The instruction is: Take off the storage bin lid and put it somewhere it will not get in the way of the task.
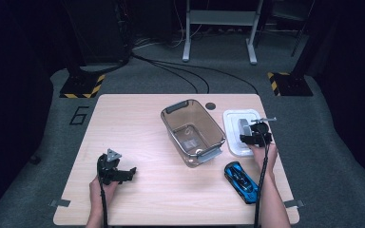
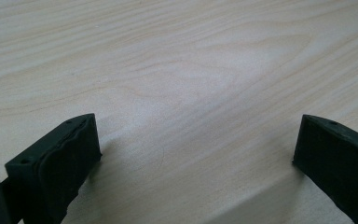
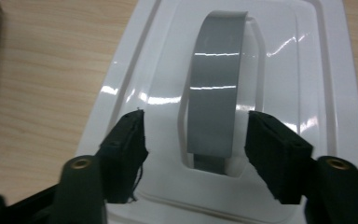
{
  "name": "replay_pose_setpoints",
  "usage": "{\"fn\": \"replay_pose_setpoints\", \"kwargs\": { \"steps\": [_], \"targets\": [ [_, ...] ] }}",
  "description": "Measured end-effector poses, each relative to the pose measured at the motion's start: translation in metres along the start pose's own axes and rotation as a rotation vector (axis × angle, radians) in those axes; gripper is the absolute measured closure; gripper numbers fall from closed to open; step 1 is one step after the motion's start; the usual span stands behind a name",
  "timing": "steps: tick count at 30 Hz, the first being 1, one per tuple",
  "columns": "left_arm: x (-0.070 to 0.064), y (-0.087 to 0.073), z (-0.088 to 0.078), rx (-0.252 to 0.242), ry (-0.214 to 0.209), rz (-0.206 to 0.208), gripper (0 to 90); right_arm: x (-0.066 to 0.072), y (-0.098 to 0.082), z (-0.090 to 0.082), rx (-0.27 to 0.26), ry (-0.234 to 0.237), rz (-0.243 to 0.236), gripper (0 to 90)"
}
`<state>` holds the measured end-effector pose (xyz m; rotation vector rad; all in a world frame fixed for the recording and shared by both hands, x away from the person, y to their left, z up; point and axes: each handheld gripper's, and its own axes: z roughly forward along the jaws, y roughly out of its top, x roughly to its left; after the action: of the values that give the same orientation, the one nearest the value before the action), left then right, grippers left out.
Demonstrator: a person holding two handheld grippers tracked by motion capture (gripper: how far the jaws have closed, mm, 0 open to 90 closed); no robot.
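The right gripper [image 3: 193, 156] hangs over the flat white plastic lid [image 3: 307, 93], which lies on the pale wooden surface [image 1: 138, 128] just right of the clear smoky plastic storage bin [image 1: 192, 130]. Its 2 black jaws stand about half open, 1 on each side of the lid's grey strap handle [image 3: 214, 84], and neither pad touches the strap. Nothing is held.

The step in hand looks like a grasp or release at that handle, most likely with the lid meant for the bin. To do it well as a grasp, the gripper should stay centred on the strap so both pads meet its edges together, and should close near the strap's middle, not at the end where it dips into the recess. The glossy lid may slide on the surface, so a straight, square squeeze is safer than a sideways push. Lifting should be level, since a lid held by 1 narrow strap may swing or tilt.

The left gripper [image 1: 119, 173] rests low over bare surface near the front left, jaws wide apart and empty; it could steady the bin's rim later. The blue toy car [image 1: 241, 182] lies near the right forearm, so a clumsy withdrawal might knock it.
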<state>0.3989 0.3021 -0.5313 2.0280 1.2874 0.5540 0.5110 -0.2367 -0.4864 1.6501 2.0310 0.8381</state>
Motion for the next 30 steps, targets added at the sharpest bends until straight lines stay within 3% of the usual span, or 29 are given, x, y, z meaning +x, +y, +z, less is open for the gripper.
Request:
{"fn": "replay_pose_setpoints", "kwargs": {
  "steps": [8, 14, 18, 19, 30],
  "targets": [
    [0.000, 0.000, 0.000, 0.001, 0.000, 0.000, 0.3, 0.006, -0.002, -0.019, 0.027, 0.059, -0.029, 17.2],
    [0.000, 0.000, 0.000, 0.001, 0.000, 0.000, 0.3, 0.015, -0.008, -0.028, 0.062, 0.067, -0.087, 8.3],
    [0.000, 0.000, 0.000, 0.001, 0.000, 0.000, 0.3, 0.020, -0.011, -0.034, 0.068, 0.081, -0.095, 3.9],
    [0.000, 0.000, 0.000, 0.000, 0.000, 0.000, 0.3, 0.023, -0.013, -0.038, 0.068, 0.099, -0.112, 1.3],
    [0.000, 0.000, 0.000, 0.000, -0.001, 0.001, 0.3, 0.042, -0.026, -0.057, 0.074, 0.107, -0.181, 0.0]
  ]
}}
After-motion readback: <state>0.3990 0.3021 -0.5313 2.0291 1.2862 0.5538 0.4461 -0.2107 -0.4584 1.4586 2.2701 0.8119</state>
